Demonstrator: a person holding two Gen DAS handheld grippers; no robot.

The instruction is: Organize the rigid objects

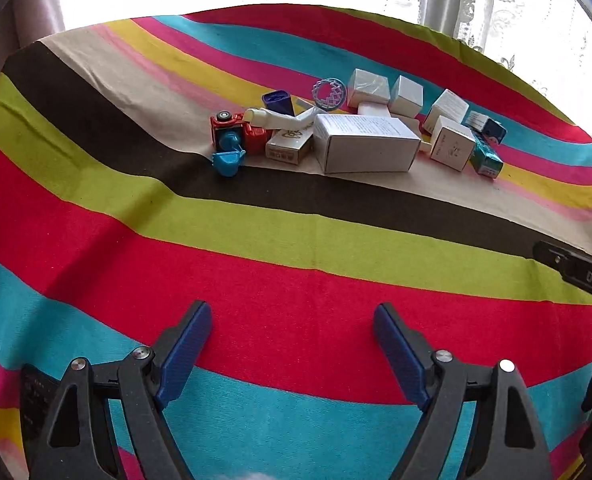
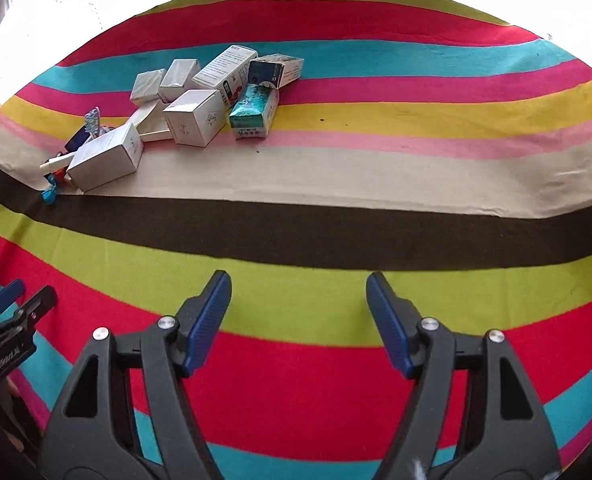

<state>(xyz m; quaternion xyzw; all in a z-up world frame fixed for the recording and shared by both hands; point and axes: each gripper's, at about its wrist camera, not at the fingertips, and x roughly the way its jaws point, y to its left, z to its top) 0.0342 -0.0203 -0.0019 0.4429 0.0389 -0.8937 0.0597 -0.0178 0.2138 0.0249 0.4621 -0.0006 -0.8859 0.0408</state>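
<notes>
A pile of small objects lies on the striped cloth. In the left wrist view I see a large white box, a red and blue toy truck, a white tube, a purple cap, a lilac ring, several small white boxes and a teal box. My left gripper is open and empty, well short of the pile. In the right wrist view the large white box and teal box lie far left. My right gripper is open and empty.
The striped tablecloth covers the whole table; lace curtains and a bright window stand behind its far edge. The right gripper's body shows at the right edge of the left wrist view; the left gripper's shows at the lower left of the right wrist view.
</notes>
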